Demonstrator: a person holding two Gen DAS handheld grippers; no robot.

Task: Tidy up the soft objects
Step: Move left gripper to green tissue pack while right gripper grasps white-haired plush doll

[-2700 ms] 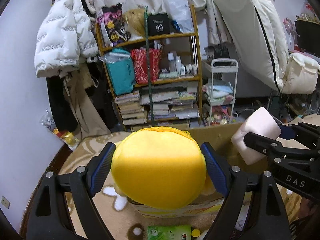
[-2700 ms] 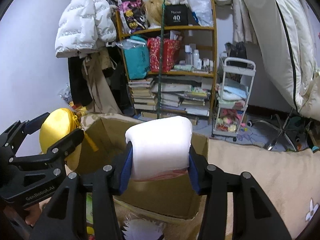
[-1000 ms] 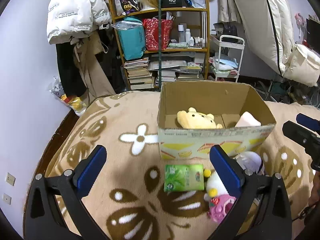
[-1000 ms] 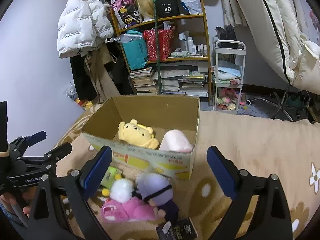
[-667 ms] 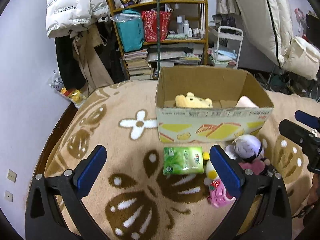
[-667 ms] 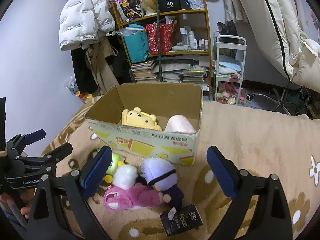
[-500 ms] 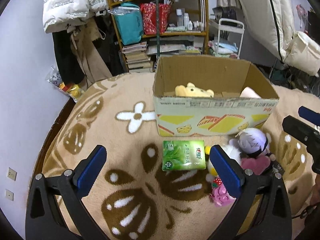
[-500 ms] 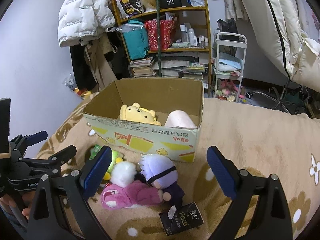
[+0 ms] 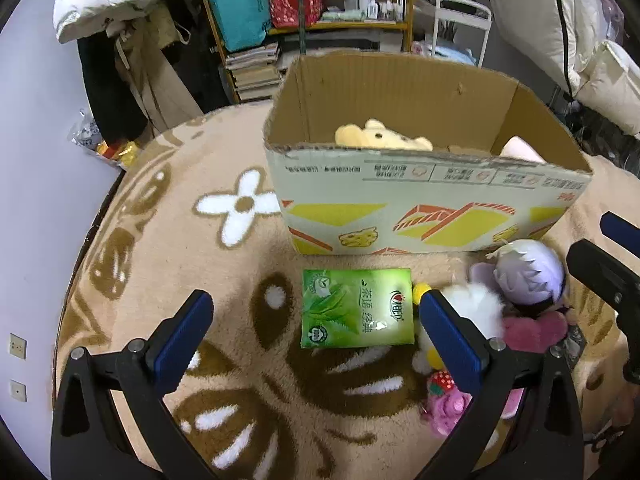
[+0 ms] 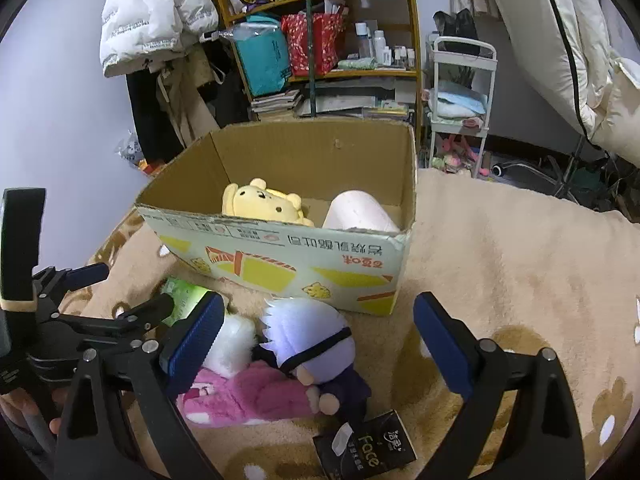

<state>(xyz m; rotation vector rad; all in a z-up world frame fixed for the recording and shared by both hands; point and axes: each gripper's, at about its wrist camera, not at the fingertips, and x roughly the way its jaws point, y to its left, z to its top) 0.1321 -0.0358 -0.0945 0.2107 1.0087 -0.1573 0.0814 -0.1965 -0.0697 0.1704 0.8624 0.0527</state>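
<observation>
On the left, the left gripper (image 9: 314,334) is held with its jaws spread wide and nothing between them, above a beige patterned blanket (image 9: 168,248). A green tissue pack (image 9: 356,307) is seen lying flat on the blanket between those jaws, just in front of the cardboard box (image 9: 420,216). Inside the box a yellow bear plush (image 10: 264,202) is lodged toward the left and a pale pink soft roll (image 10: 360,212) toward the right. In front of the box, a white fluffy toy (image 10: 232,344), a pink plush (image 10: 248,394) and a purple-haired doll (image 10: 308,340) are piled touching one another. A black tissue pack (image 10: 364,452) is found just below the doll. On the right, the right gripper (image 10: 316,340) is likewise held wide apart and empty, over the doll.
</observation>
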